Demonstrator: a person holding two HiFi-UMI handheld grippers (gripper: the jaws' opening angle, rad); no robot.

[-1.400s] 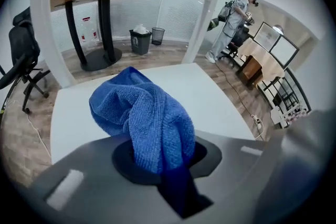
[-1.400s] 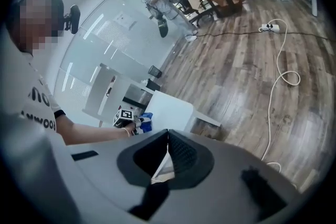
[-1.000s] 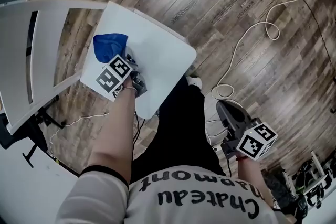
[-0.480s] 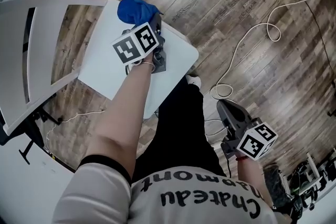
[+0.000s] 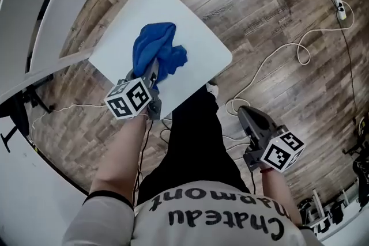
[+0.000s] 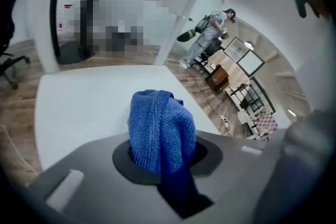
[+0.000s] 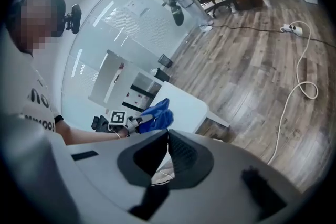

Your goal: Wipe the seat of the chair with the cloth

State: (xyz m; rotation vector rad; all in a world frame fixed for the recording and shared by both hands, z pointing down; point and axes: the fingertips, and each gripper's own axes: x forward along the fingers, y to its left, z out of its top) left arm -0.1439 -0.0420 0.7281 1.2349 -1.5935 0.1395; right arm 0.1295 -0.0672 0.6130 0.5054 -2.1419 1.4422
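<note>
The white chair seat [image 5: 184, 20] lies below me, its slatted back [image 5: 46, 14] at the upper left. A bunched blue cloth [image 5: 157, 55] rests on the near half of the seat. My left gripper [image 5: 151, 75] is shut on the cloth's near end, its marker cube just off the seat's front edge. In the left gripper view the cloth [image 6: 160, 128] stands up between the jaws over the seat [image 6: 89, 97]. My right gripper [image 5: 247, 115] hangs by my right leg over the floor, shut with nothing in it [image 7: 168, 152]. From there I see the cloth [image 7: 156, 115] and the seat [image 7: 189, 105].
A white cable [image 5: 300, 49] loops over the wood floor to a power strip [image 5: 341, 8] at the right. My black-trousered legs [image 5: 196, 141] stand against the seat's front edge. A person [image 6: 210, 34] and office furniture are far off.
My left gripper has dragged the cloth from the seat's far edge back toward its near edge. The right gripper has stayed by my side.
</note>
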